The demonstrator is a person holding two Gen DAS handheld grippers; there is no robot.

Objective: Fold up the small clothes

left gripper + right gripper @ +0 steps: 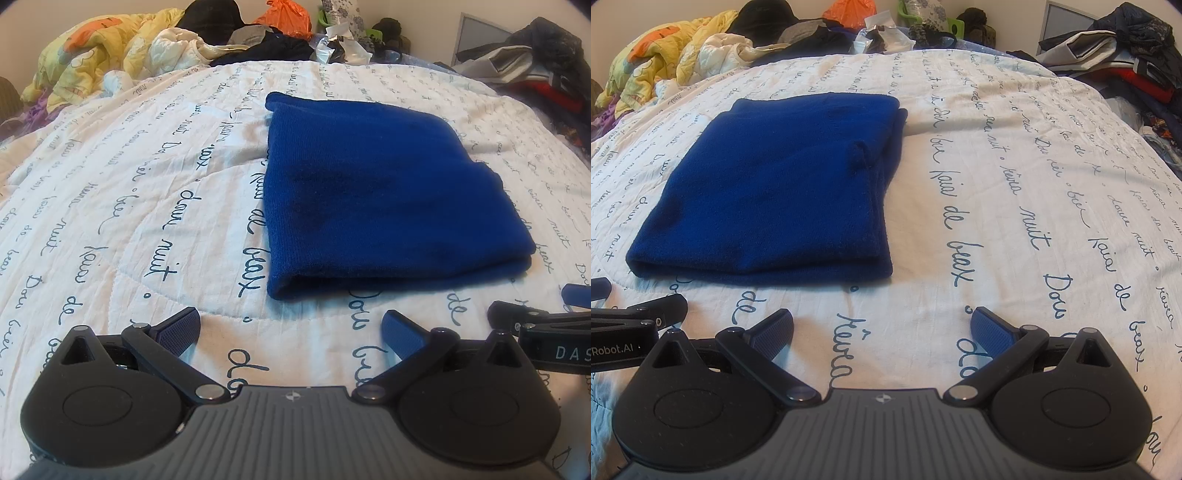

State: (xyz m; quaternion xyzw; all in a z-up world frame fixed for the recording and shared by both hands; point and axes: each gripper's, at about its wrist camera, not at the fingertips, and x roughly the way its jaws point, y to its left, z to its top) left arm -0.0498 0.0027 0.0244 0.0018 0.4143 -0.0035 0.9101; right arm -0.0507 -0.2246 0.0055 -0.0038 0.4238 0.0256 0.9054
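Left wrist view first. My left gripper [291, 325] sits low over the bedspread [147, 206], fingers spread wide, nothing between them. Only white quilted fabric with dark handwritten script shows in the gap. Ahead of it and slightly to its right lies the blue garment [388, 199], folded into a flat rectangle, near edge just beyond the fingertips but not touching them. Far ahead to the left, a yellow blanket [99, 55] is heaped at the edge of the bed; straight ahead beyond the garment, an orange bag [286, 16] tops a jumble of dark clothes. At the far right of this view, part of my right gripper [539, 325] pokes in, close beside the left one.

Right wrist view. The right gripper [882, 325] is also spread wide and holds nothing, hovering low over the bedspread [1015, 166]. The blue garment [783, 192] lies ahead and to its left, layered edges stacked along the right side (a small bump sticks up near that side, cannot tell what it is). The garment's near edge is clear of the fingertips. Ahead to the far right, a clothes pile [1126, 55] in dark, grey and red sits beyond the bedspread.
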